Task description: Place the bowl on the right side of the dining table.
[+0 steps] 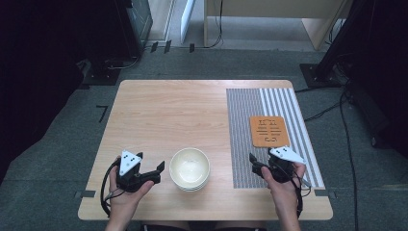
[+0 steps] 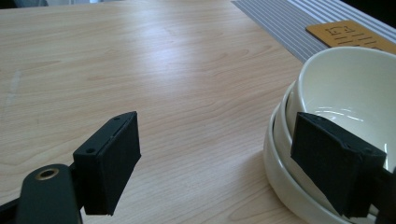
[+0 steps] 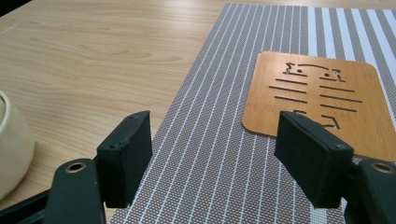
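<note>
Bowls (image 1: 189, 168) (stacked) between left gripper (image 1: 153, 172) and right gripper (image 1: 253, 161)

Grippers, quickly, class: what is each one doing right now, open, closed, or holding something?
Left gripper: open, holding nothing, beside the bowls.
Right gripper: open, holding nothing, over the mat.

Black hand-held gripper (image 1: 155, 172), grey three-cornered plate (image 1: 130, 160)

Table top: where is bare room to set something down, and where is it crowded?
The bare wood of the table, left of the striped mat and beyond the stacked bowls, is free. The mat's far end beyond the wooden trivet is free too. The near edge is crowded: left gripper, bowls, right gripper.
</note>
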Demonstrator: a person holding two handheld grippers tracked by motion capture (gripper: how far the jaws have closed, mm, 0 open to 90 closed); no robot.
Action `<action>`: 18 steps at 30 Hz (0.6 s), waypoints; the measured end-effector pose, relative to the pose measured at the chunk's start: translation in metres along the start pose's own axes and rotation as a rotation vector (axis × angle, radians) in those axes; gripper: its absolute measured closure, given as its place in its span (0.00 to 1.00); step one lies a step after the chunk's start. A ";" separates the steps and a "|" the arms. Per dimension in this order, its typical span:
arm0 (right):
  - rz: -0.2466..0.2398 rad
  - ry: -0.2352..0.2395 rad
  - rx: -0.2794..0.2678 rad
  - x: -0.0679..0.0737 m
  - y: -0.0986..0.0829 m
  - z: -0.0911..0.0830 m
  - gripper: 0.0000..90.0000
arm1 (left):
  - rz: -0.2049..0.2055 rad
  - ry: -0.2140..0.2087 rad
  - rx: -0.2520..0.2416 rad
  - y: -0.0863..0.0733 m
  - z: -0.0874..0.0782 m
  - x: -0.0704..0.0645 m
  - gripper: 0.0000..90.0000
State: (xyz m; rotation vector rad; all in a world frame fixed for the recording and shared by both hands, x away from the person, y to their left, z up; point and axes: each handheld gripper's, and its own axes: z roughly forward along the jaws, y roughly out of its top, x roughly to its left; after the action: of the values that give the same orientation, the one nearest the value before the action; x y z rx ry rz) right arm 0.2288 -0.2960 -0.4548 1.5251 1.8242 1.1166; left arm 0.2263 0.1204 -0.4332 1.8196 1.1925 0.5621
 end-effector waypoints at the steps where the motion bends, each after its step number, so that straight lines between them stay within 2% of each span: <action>1: -0.003 -0.001 -0.002 0.001 0.000 -0.001 0.30 | 0.001 -0.004 -0.001 0.001 0.000 -0.001 0.17; 5: -0.017 -0.006 -0.008 0.005 0.001 -0.002 0.30 | -0.008 -0.030 -0.009 0.006 -0.001 -0.003 0.17; 14: -0.016 0.026 -0.035 0.016 0.009 -0.009 0.30 | -0.007 -0.061 -0.043 0.024 -0.008 -0.013 0.17; 16: -0.035 0.018 -0.040 0.021 0.012 -0.011 0.30 | -0.001 -0.065 -0.046 0.028 -0.008 -0.014 0.17; 18: -0.044 0.041 -0.047 0.028 0.016 -0.011 0.30 | 0.007 -0.072 -0.045 0.032 -0.007 -0.015 0.17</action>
State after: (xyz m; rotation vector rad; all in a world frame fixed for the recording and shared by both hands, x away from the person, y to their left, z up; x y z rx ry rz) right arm 0.2218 -0.2719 -0.4318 1.4381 1.8368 1.1694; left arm 0.2301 0.1043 -0.4012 1.7917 1.1173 0.5190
